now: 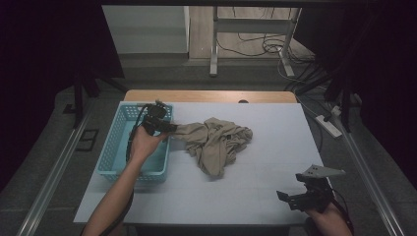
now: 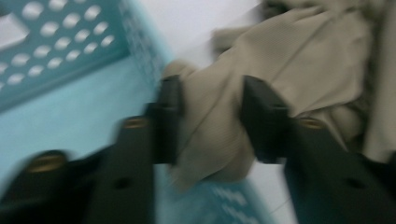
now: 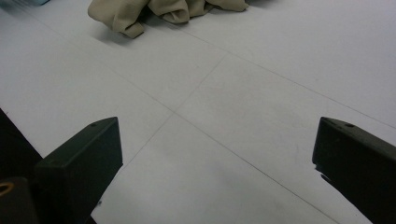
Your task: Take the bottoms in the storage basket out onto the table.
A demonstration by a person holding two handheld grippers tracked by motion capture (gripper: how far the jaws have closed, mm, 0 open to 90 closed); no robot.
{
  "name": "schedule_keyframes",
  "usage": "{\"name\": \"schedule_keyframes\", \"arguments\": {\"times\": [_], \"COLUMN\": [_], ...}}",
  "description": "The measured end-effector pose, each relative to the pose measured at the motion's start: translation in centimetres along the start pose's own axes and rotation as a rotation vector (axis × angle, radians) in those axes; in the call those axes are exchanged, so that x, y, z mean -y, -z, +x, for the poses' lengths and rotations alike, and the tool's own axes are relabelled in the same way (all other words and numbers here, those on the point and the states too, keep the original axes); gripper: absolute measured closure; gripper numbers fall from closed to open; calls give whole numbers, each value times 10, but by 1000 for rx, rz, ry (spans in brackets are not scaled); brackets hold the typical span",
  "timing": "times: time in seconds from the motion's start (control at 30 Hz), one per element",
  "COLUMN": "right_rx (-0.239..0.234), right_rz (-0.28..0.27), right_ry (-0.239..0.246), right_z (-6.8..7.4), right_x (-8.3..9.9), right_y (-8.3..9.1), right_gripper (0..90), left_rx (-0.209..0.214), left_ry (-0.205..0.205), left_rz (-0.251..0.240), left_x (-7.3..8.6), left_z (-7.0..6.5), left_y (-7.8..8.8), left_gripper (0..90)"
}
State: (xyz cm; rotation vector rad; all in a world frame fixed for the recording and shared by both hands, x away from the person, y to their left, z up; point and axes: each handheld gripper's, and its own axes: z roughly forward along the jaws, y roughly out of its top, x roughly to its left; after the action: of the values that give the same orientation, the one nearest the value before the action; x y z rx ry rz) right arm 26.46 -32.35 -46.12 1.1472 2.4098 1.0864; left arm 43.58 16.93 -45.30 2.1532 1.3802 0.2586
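A crumpled beige cloth (image 1: 216,140) lies on the white table top, one end stretched left to the rim of a light blue perforated basket (image 1: 110,147). My left gripper (image 1: 164,127) is at that rim, over the basket's right wall. In the left gripper view its black jaws (image 2: 210,116) press on a fold of the cloth (image 2: 303,56) from both sides, above the basket (image 2: 56,42). My right gripper (image 1: 290,187) rests at the table's near right corner. It is open (image 3: 217,140) over bare table, with the cloth (image 3: 135,14) far ahead.
The white table top (image 1: 255,177) ends in a wooden strip (image 1: 206,96) at the far edge. Beyond it stand a metal frame's legs (image 1: 214,59) and loose cables (image 1: 268,46) on the floor. A power strip (image 1: 328,125) lies off the table's right side.
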Motion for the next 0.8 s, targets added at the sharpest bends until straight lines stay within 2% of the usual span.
{"name": "schedule_keyframes", "arguments": {"times": [0.07, 0.1, 0.13, 0.2, 0.27, 0.3, 0.33, 0.43, 0.47, 0.5, 0.53, 0.57, 0.6, 0.63, 0.67, 0.7, 0.73, 0.77, 0.8], "right_rx": [2, 2, 2, 1, 2, 2, 2, 0, 0, 0, 0, 0, -1, -1, -1, -3, -3, -2, -2], "right_rz": [-3, -1, -1, 0, 1, 1, -1, 1, -3, -5, -7, -11, -9, -12, -12, -12, -12, -14, -14], "right_ry": [-4, -5, -5, -2, 1, 2, 1, 0, -2, -2, -3, -2, 0, -1, -1, -1, -1, -1, -1], "right_z": [0, 0, 0, 0, 0, 0, 0, 0, 0, 0, 0, 0, 0, 0, 0, 0, 0, 0, 0], "right_x": [0, 0, 0, 0, 0, 0, 0, 0, 0, 0, 0, 1, 1, 1, 1, 1, 1, 1, 1], "right_y": [0, 0, 0, 0, 0, -1, -1, 0, 0, 0, 1, 1, 1, 1, 1, 1, 1, 2, 2], "right_gripper": [19, 19, 19, 19, 19, 19, 19, 19, 19, 19, 19, 19, 19, 19, 19, 19, 19, 19, 19], "left_rx": [33, 59, 59, 99, 125, 156, 156, 204, 219, 255, 266, 266, 278, 301, 301, 312, 312, 316, 316], "left_ry": [46, 49, 49, 60, 43, 26, 26, -23, -42, -83, -101, -101, -119, -148, -148, -168, -168, -180, -180], "left_rz": [-20, -46, -46, -63, -86, -104, -104, -116, -117, -117, -111, -111, -107, -89, -89, -69, -69, -45, -45], "left_x": [0, -1, -1, -5, -11, -18, -18, -32, -37, -46, -49, -49, -53, -58, -58, -61, -61, -62, -62], "left_z": [3, 5, 5, 4, -2, -12, -12, -34, -43, -61, -70, -70, -79, -94, -94, -107, -107, -115, -115], "left_y": [4, 10, 10, 15, 18, 18, 18, 13, 10, 3, -1, -1, -5, -15, -15, -26, -26, -37, -37], "left_gripper": [750, 871, 875, 877, 878, 878, 878, 878, 877, 877, 876, 876, 875, 875, 873, 873, 872, 870, 867]}}
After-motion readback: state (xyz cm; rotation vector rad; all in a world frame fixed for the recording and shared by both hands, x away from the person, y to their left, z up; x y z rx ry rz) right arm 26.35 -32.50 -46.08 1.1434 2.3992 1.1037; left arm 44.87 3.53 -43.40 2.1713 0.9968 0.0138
